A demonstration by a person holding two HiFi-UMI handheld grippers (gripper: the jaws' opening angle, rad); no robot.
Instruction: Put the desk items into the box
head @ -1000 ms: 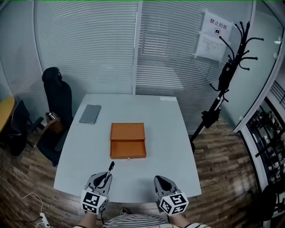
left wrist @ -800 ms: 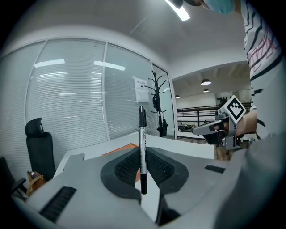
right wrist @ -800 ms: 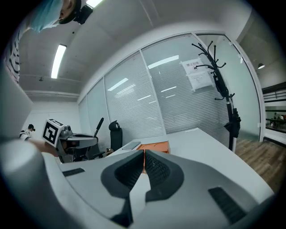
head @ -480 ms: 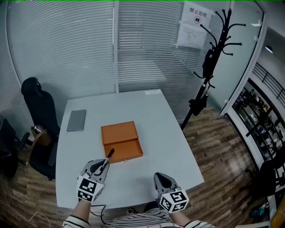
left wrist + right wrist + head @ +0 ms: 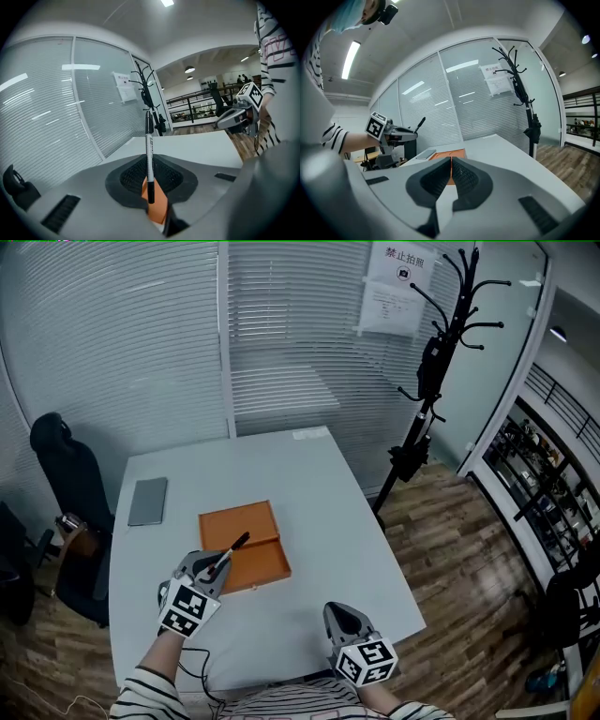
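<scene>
An open orange box [image 5: 237, 540] lies flat on the white table [image 5: 319, 521]. My left gripper [image 5: 214, 570] hovers at the box's near left corner, shut on a black and silver pen [image 5: 232, 551] that sticks out over the box. In the left gripper view the pen [image 5: 149, 157] stands upright between the jaws, with the orange box [image 5: 155, 202] showing behind them. My right gripper [image 5: 343, 619] is near the table's front edge, right of the box, shut with nothing in it. The right gripper view shows the box [image 5: 449, 154] ahead and the left gripper [image 5: 396, 135] to the left.
A grey flat pad [image 5: 148, 501] lies at the table's left side. A black office chair [image 5: 66, 474] stands left of the table, a black coat rack [image 5: 427, 381] to the right rear. Glass walls with blinds stand behind.
My left gripper has carried the pen forward, from the table's front edge to the near edge of the box. The right gripper has stayed near the front edge.
</scene>
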